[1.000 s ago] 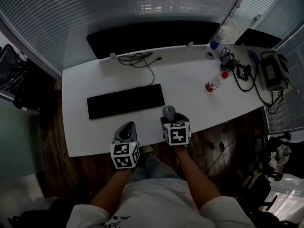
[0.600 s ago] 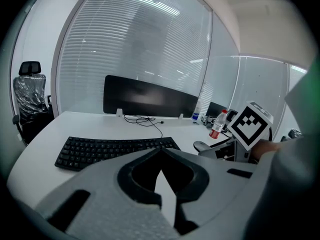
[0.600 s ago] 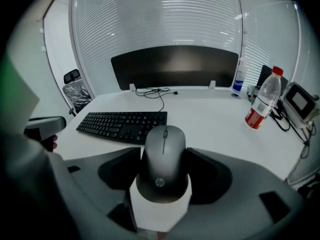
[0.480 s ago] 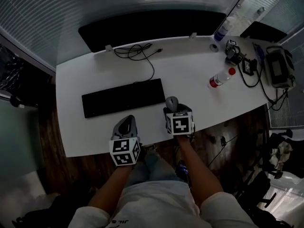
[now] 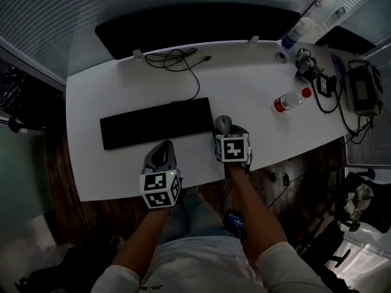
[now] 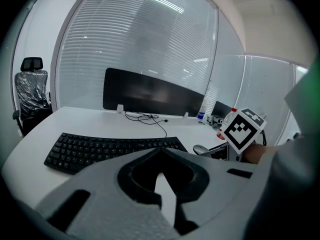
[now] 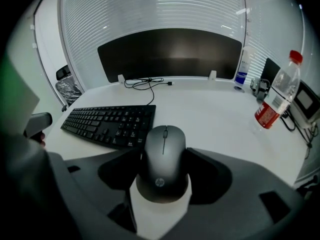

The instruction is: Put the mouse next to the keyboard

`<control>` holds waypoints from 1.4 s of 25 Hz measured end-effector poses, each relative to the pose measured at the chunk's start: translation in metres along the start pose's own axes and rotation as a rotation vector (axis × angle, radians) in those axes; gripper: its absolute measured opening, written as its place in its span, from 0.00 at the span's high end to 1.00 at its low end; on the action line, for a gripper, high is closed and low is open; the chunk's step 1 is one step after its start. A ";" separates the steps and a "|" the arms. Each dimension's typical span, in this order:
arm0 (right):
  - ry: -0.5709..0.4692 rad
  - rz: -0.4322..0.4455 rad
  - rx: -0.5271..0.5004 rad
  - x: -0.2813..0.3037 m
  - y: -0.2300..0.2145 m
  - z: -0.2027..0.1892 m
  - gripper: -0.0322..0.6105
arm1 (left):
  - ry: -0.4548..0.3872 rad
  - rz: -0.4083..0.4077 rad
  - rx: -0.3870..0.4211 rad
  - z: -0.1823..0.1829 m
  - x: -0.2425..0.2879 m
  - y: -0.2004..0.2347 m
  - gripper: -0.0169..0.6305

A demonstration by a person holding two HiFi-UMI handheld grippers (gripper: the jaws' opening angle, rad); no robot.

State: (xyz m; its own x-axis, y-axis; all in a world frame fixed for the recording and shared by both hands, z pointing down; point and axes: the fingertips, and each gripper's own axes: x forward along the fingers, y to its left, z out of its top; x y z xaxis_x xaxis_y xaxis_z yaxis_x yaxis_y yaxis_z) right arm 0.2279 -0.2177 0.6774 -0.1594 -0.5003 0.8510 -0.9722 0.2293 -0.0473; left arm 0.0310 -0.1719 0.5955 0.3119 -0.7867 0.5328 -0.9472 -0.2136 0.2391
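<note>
A dark grey mouse point(image 7: 165, 140) sits between the jaws of my right gripper point(image 7: 164, 158), whose pads press on its two sides. In the head view the mouse point(image 5: 223, 124) is just right of the near right corner of the black keyboard point(image 5: 156, 122), with the right gripper point(image 5: 225, 130) behind it. I cannot tell whether the mouse rests on the white desk point(image 5: 244, 90) or hangs just above it. My left gripper point(image 5: 162, 151) is at the desk's front edge below the keyboard, its tips together and nothing in it. In its own view the left gripper point(image 6: 160, 151) faces the keyboard point(image 6: 110, 149).
A water bottle point(image 5: 292, 99) with a red label lies right of the mouse. A dark monitor point(image 5: 195, 26) spans the back edge, with a coiled cable point(image 5: 180, 61) before it. Small gadgets and cords point(image 5: 317, 78) crowd the far right corner. An office chair point(image 6: 30, 84) stands left of the desk.
My right gripper has carried the mouse forward, from below the keyboard's near right corner to beside its right end. The left gripper has stayed at the front edge.
</note>
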 end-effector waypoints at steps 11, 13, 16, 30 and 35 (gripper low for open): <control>0.050 -0.045 0.016 0.023 -0.027 -0.003 0.50 | 0.036 0.011 -0.002 -0.012 0.010 0.004 0.97; 0.054 -0.040 0.018 0.025 -0.031 -0.004 0.50 | 0.037 0.012 0.000 -0.013 0.011 0.004 0.97; 0.060 -0.033 0.017 0.029 -0.034 -0.007 0.50 | 0.041 0.013 -0.003 -0.014 0.014 0.004 0.97; 0.021 0.034 -0.008 0.036 -0.028 -0.005 0.50 | 0.052 0.014 -0.010 -0.018 0.014 0.001 0.97; 0.043 0.020 0.003 0.033 -0.030 -0.006 0.50 | 0.051 0.017 -0.011 -0.017 0.012 0.001 0.97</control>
State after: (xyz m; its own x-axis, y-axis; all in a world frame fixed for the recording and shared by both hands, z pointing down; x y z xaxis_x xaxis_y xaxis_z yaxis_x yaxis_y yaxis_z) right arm 0.2529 -0.2359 0.7102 -0.1718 -0.4595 0.8714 -0.9693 0.2370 -0.0661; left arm 0.0354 -0.1715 0.6158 0.2993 -0.7597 0.5773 -0.9517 -0.1938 0.2383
